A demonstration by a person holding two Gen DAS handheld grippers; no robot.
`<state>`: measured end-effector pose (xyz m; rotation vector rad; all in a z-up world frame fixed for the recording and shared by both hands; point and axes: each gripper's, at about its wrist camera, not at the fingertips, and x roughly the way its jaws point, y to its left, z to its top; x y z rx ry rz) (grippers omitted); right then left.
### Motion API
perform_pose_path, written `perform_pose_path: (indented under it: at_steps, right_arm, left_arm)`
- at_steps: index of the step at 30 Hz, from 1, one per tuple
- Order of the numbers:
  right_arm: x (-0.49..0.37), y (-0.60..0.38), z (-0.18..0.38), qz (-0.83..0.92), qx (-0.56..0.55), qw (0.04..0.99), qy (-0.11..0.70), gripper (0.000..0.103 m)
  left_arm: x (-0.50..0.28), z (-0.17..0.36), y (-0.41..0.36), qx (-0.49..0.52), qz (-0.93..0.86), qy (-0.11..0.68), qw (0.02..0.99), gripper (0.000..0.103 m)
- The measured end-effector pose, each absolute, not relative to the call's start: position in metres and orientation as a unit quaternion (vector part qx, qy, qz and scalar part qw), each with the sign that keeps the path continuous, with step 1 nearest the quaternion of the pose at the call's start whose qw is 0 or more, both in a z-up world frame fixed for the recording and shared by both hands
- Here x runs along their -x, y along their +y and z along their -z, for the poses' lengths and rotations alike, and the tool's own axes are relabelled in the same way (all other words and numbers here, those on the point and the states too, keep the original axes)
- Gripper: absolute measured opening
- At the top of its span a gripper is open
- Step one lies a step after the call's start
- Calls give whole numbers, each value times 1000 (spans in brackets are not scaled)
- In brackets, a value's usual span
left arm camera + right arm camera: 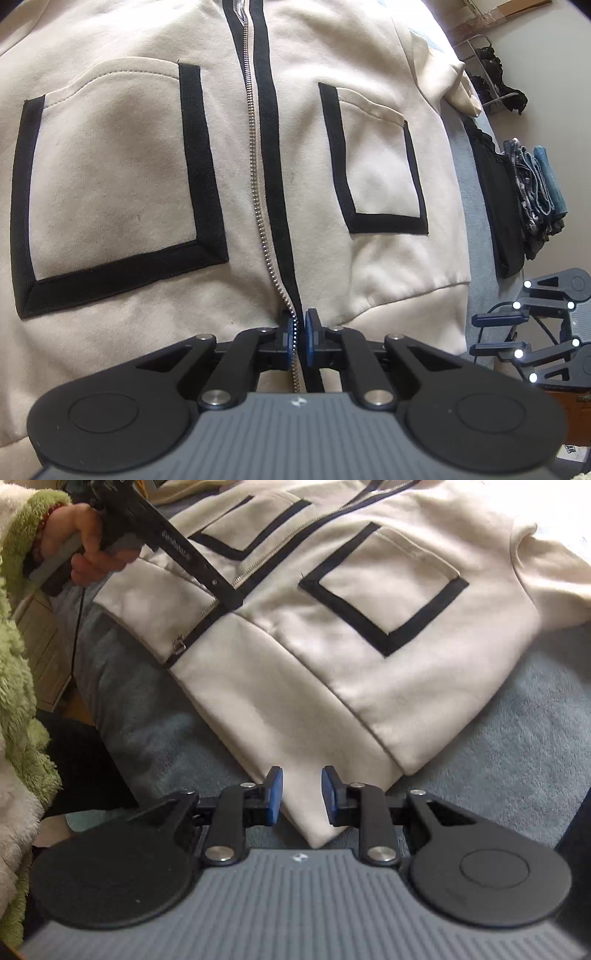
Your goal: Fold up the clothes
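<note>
A cream zip-up jacket with black-trimmed pockets and a black-edged zipper lies front up on a blue-grey blanket; it also shows in the right wrist view. My left gripper is shut on the jacket's zipper edge near the hem; it appears in the right wrist view pressed onto the zipper. My right gripper is open, its pads either side of the hem's bottom corner. The right gripper shows at the right edge of the left wrist view.
A stack of folded jeans and dark clothes lie at the blanket's right side. A rack with black garments stands behind. A hand in a green fleece sleeve holds the left gripper.
</note>
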<state>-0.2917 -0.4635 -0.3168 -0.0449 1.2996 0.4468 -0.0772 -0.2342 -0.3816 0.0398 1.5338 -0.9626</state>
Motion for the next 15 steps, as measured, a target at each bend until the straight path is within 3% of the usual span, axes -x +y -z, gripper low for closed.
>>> perform_pose_path:
  at_steps: [5,9,15]
  right_arm:
    - [282,-448,371,-216,49,718,660,23]
    - [256,-467,341,-217,-7,709,671,23]
    - [164,-535,259,-159,-150,823,525,27]
  left_arm:
    - [74,382,-232,-16,432,667,606,9]
    - [70,370,-229,-13,445,654,612,19]
    - [79,349,-234,-33,480,607,632,21]
